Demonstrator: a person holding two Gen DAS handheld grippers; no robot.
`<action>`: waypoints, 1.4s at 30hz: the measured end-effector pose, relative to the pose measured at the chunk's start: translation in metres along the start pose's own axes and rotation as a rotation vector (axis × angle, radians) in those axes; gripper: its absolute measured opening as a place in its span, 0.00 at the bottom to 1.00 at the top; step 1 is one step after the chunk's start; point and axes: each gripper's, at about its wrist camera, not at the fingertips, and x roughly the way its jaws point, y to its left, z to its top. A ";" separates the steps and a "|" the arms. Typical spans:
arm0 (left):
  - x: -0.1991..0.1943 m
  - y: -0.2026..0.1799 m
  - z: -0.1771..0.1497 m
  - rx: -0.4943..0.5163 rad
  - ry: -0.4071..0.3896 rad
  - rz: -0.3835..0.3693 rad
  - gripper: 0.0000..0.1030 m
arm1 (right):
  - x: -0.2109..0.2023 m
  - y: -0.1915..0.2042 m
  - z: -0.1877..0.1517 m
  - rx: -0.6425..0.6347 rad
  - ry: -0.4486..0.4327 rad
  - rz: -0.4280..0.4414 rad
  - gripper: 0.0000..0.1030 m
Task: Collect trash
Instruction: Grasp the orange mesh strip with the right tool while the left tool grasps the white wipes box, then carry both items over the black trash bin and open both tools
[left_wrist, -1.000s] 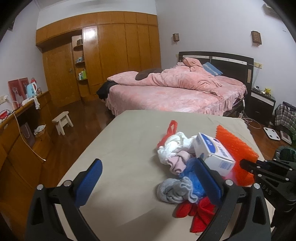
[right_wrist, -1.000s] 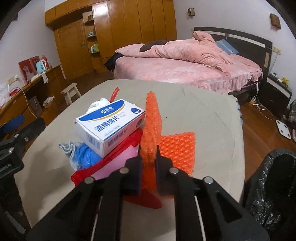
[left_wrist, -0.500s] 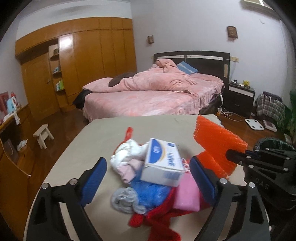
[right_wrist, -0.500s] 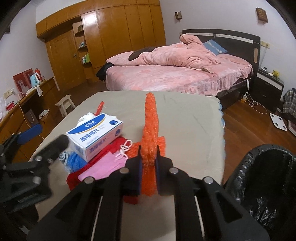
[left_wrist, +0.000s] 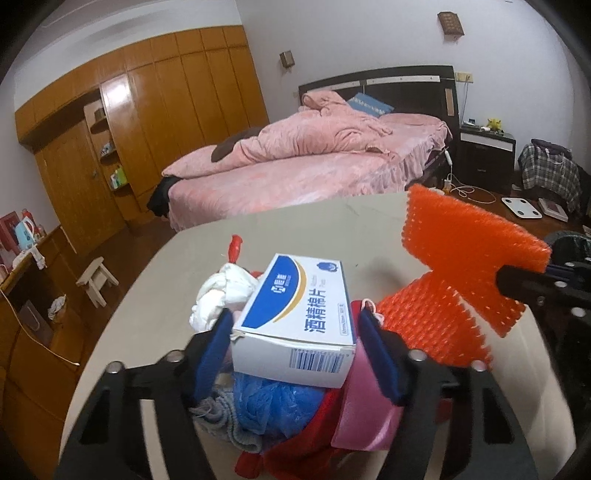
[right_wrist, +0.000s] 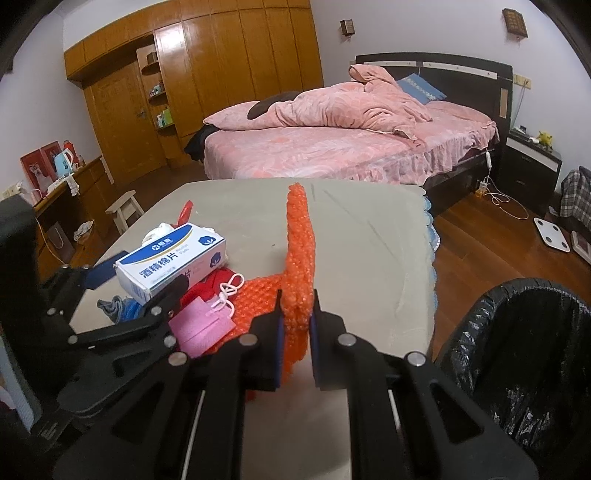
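Note:
A white and blue carton (left_wrist: 295, 306) (right_wrist: 166, 258) lies on top of a trash pile on the beige table (left_wrist: 295, 229) (right_wrist: 369, 240). My left gripper (left_wrist: 295, 317) (right_wrist: 142, 275) straddles the carton's near end. Its jaws are closing and the blue pads stand close against the carton's sides, with a thin gap on the right. My right gripper (right_wrist: 297, 299) (left_wrist: 517, 280) is shut on an orange bubble sheet (right_wrist: 299, 240) (left_wrist: 461, 251), holding it upright off the table. Under the carton lie a pink mask (right_wrist: 201, 325) (left_wrist: 365, 417), blue plastic (left_wrist: 273, 402), white cloth (left_wrist: 221, 291) and red pieces.
A bin lined with a black bag (right_wrist: 524, 350) (left_wrist: 569, 240) stands on the floor off the table's right edge. Behind the table is a pink bed (right_wrist: 332, 147). A small white stool (right_wrist: 125, 210) and a wooden counter stand on the left.
My left gripper has swung right from beside the pile onto the carton, and its jaws have narrowed around it. My right gripper has lifted the orange sheet and carried it right, away from the pile.

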 end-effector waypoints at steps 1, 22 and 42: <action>0.002 0.001 0.000 -0.006 0.006 -0.007 0.57 | 0.000 0.000 0.000 0.000 0.002 0.000 0.11; -0.063 0.031 0.029 -0.130 -0.084 -0.040 0.55 | -0.038 0.002 0.012 0.009 -0.065 0.013 0.11; -0.152 -0.021 0.076 -0.114 -0.183 -0.140 0.55 | -0.156 -0.037 0.012 0.056 -0.189 -0.077 0.11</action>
